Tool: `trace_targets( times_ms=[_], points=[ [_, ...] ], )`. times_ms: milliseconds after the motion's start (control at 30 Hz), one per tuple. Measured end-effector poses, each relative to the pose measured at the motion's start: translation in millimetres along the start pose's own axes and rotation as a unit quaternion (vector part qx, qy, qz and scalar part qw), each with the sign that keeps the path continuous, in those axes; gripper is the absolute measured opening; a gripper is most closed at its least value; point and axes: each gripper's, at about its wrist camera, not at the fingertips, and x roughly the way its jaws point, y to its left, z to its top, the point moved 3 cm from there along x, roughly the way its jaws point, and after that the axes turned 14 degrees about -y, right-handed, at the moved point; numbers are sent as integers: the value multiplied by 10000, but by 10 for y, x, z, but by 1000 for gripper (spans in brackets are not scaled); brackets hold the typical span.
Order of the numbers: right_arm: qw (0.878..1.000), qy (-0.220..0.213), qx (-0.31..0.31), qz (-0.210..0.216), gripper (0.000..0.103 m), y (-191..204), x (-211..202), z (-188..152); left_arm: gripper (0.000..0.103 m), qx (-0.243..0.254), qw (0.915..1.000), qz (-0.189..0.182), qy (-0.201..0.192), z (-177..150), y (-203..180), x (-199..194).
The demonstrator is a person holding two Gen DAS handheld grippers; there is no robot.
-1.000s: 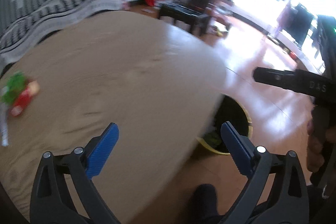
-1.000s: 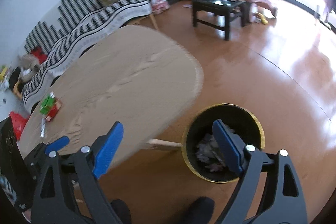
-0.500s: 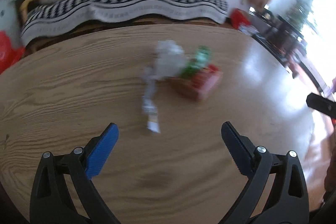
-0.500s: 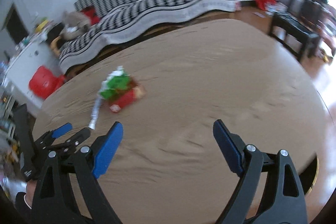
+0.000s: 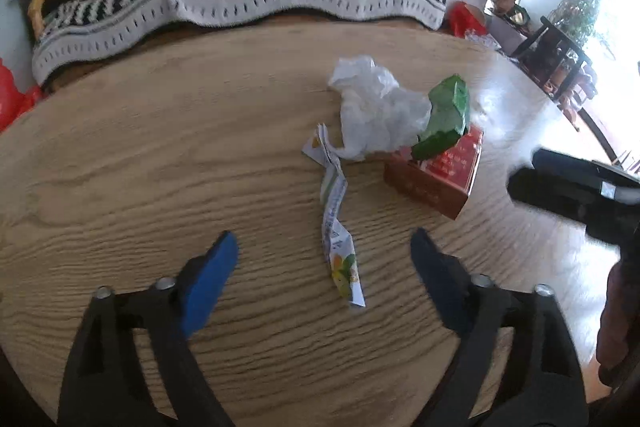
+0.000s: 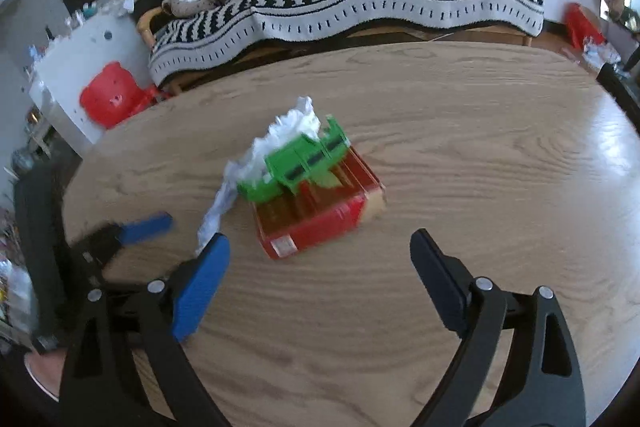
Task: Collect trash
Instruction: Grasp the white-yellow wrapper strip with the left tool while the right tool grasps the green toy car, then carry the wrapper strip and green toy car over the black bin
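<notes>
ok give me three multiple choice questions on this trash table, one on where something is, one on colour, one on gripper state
1. Where does the green carton rest?
A. on the red box
B. on the floor
C. on the sofa

2. What colour is the crumpled tissue?
A. black
B. white
C. orange

3. How is the left gripper?
A. shut on the wrapper
B. holding the tissue
C. open, empty

Answers: 1 A, it lies atop the red box. 2 B, plainly white. 3 C, its fingers stand apart on either side of the twisted wrapper.
</notes>
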Motion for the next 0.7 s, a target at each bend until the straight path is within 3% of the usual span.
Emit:
trace_targets(
  times_ms=[100, 200, 233, 300, 500, 600, 700],
  points=[
    [9997, -116, 226, 47, 88, 18, 113, 114, 62, 179, 9998, 108, -51, 4, -69, 30],
    [9978, -110, 648, 31, 87, -16, 231, 221, 33, 146, 9997, 157, -66, -1, -79, 31],
    [9972, -79, 744, 65, 82, -14, 263, 241, 22, 112, 9998, 148, -56, 3, -73, 38],
    [9967, -12, 814, 35, 72, 1, 341, 274, 14, 73, 9999, 130, -43, -6, -59, 29],
    [9948, 175, 1006, -35, 35, 55, 543, 274, 14, -10, 10000, 70, 11, -32, -93, -24],
    [9958, 128, 906, -76, 28, 108, 527, 273, 14, 27, 10000, 59, 9, -41, -116, -38],
    [9970, 27, 753, -175, 28, 152, 449, 284, 14, -15, 10000, 22, -23, -15, -116, -78]
  ],
)
